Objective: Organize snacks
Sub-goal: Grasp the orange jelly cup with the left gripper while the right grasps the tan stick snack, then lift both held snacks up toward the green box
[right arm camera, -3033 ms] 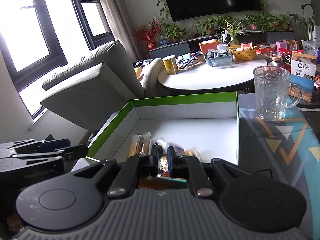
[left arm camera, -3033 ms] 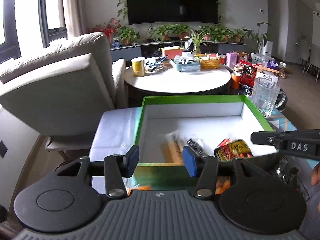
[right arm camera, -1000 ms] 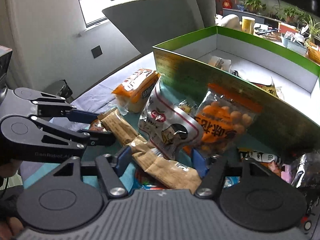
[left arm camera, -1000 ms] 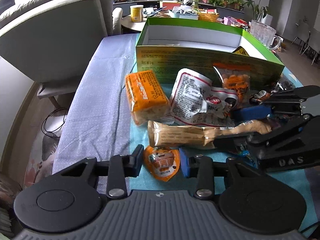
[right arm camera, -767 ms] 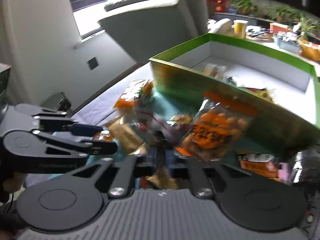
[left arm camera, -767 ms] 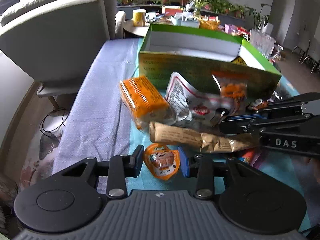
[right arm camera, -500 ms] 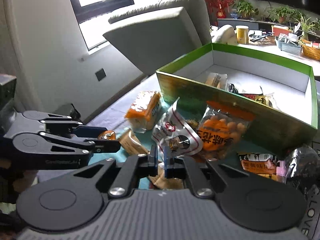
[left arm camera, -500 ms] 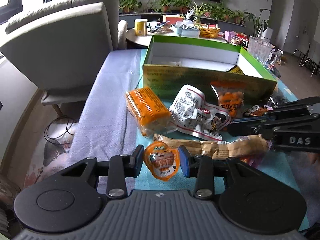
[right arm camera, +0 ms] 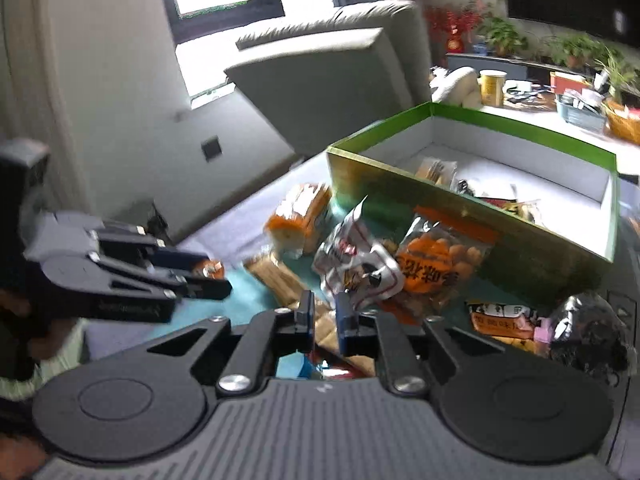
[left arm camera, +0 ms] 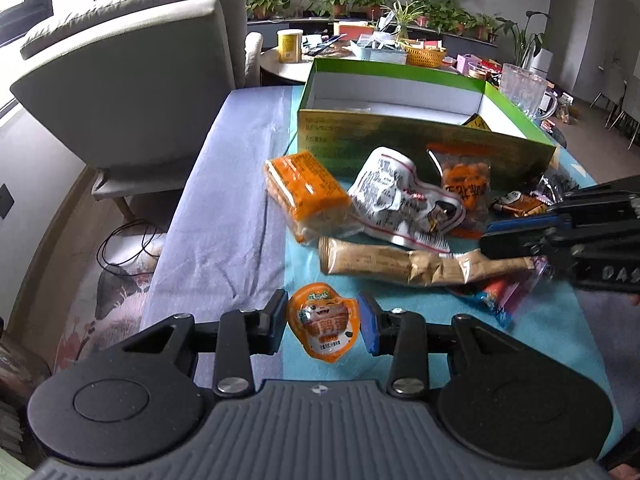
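So the green box [left arm camera: 420,144] sits toward the far edge of the table [left arm camera: 240,200], open on top, and in the right wrist view we can see a few packets inside along its near wall [right arm camera: 436,170], too blurry to name. Everything else is heaped on the table just in front of that wall.

Going left to right: our left gripper [left arm camera: 323,322] is closed on the small orange jelly cup [left arm camera: 325,322], one finger on each side of it. Past it there's the orange bread pack [left arm camera: 306,196], then the white crumpled pouch [left arm camera: 400,204] partly lying over the long tan wrapper [left arm camera: 412,266], then the orange puff bag [left arm camera: 466,178] leaning on the box. Our right gripper [right arm camera: 323,314] is squeezed down narrow on the tan wrapper's [right arm camera: 320,320] right end. Under that end is a blue-red packet [left arm camera: 494,302], and near the right edge an orange-label packet [right arm camera: 502,316] and a dark shiny bag [right arm camera: 588,328].

The table has a lavender cloth [left arm camera: 228,216] on its left part and a teal mat [left arm camera: 304,264] under the pile. A grey armchair [left arm camera: 132,92] stands off the left edge, a glass mug [left arm camera: 522,90] beyond the box's right corner, and a cluttered round table [left arm camera: 288,68] with potted plants [left arm camera: 360,0] behind.
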